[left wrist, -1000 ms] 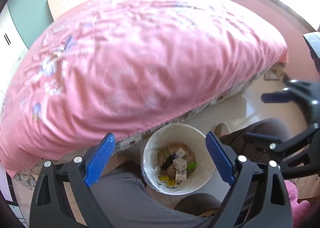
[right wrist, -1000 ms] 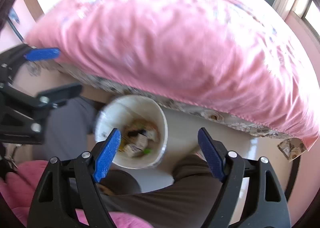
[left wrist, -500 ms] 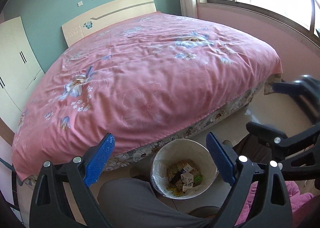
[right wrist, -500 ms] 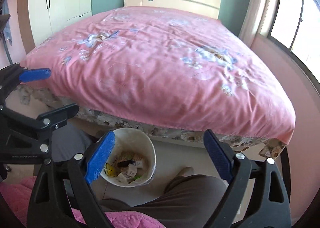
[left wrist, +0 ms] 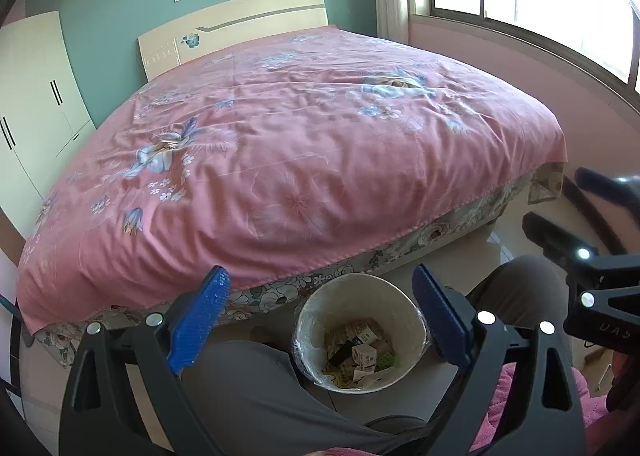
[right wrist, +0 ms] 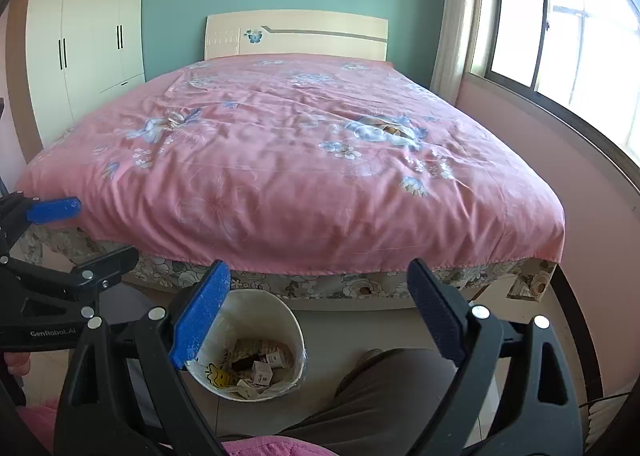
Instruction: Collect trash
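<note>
The bin at the foot of the bed looks like smooth off-white plastic, lined with a thin, glossy clear film crinkled over its rim. Inside it lie matt paper and cardboard scraps. Above the bin, the bed's pink cover is soft cloth with a faint sheen and fine creases; the flowered valance below it is matt cloth. The headboard is smooth pale laminate. The floor beside the bin is glossy tile. Both grippers show matt black plastic, rough blue pads and shiny metal screws.
</note>
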A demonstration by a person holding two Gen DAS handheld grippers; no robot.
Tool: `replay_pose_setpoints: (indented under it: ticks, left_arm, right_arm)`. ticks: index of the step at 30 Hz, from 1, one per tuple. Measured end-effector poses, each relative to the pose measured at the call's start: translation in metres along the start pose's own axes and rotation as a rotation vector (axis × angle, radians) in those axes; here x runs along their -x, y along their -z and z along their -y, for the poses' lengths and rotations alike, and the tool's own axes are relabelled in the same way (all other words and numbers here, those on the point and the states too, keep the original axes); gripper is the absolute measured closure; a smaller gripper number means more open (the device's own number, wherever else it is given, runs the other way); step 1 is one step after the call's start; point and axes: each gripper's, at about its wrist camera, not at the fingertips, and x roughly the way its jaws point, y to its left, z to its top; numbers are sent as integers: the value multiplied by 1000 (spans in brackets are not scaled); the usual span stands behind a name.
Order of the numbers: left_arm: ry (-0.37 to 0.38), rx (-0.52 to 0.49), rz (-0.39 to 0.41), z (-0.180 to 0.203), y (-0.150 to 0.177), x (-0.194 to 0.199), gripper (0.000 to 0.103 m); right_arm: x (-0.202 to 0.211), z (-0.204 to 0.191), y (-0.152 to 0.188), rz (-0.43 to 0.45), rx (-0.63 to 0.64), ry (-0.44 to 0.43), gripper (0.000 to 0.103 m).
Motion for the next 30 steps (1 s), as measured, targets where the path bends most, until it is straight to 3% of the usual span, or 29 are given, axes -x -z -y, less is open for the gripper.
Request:
replay_pose_setpoints:
  ticks: [10, 30]
  left_arm:
    - [-108, 32, 25, -7, 3, 14, 9]
    - [-109, 37, 18, -11, 5, 14, 9]
  right_arm:
    - [4, -6, 3, -7, -11, -48, 14]
    - [6, -7, 5, -7, -6, -31, 14]
